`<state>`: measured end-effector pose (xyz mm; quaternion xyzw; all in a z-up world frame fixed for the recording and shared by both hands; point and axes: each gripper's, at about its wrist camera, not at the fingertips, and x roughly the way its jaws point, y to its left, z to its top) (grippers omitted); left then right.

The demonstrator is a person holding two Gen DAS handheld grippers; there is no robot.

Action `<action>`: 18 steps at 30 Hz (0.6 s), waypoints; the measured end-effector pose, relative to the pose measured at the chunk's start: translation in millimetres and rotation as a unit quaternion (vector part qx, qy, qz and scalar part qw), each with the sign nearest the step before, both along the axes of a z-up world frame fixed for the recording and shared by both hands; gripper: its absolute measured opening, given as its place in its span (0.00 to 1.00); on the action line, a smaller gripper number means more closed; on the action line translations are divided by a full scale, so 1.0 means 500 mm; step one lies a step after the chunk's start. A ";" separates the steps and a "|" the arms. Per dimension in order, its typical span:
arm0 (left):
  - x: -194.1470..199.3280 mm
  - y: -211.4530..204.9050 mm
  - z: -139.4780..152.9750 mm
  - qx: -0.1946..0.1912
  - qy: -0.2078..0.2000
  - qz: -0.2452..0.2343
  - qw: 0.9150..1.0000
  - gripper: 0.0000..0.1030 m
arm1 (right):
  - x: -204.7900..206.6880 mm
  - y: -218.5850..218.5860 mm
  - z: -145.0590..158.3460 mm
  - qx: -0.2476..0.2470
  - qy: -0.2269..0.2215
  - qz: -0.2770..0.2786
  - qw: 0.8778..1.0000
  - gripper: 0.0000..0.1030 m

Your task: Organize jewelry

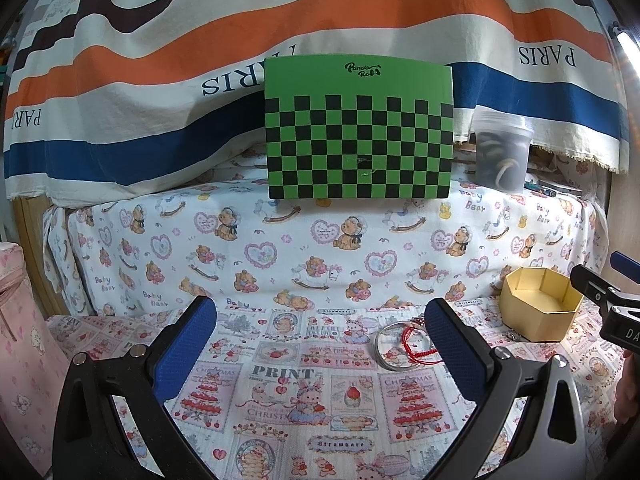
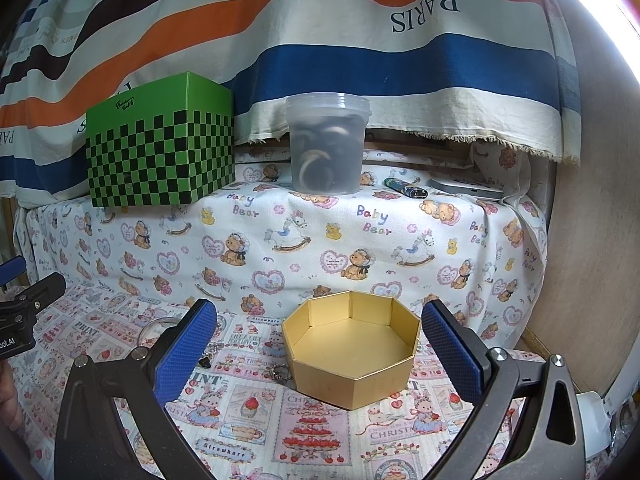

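Observation:
An empty gold octagonal box [image 2: 352,354] [image 1: 540,306] stands on the printed cloth. My right gripper [image 2: 320,350] is open, its blue fingers on either side of the box, nothing held. My left gripper [image 1: 320,340] is open over bare cloth. A silver bangle [image 1: 394,348] with a red cord bracelet [image 1: 414,344] across it lies just left of my left gripper's right finger [image 1: 452,344]. A small silver chain piece [image 2: 280,372] lies against the box's left side, and a dark charm on a chain [image 2: 208,356] sits beside the right gripper's left finger.
A green checkered box [image 1: 358,128] [image 2: 160,144] and a lidded plastic tub [image 2: 326,144] [image 1: 502,152] stand on a raised shelf behind. A lighter [image 2: 406,188] and flat grey device [image 2: 468,188] lie there too. A pink bag [image 1: 20,340] stands at far left. Striped cloth hangs behind.

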<state>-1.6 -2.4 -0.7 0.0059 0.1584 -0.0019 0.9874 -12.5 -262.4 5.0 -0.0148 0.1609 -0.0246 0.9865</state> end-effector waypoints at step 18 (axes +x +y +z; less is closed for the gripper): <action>0.006 -0.003 -0.002 0.003 0.012 0.008 1.000 1.00 | -0.008 -0.003 0.003 0.002 -0.010 -0.006 1.000 1.00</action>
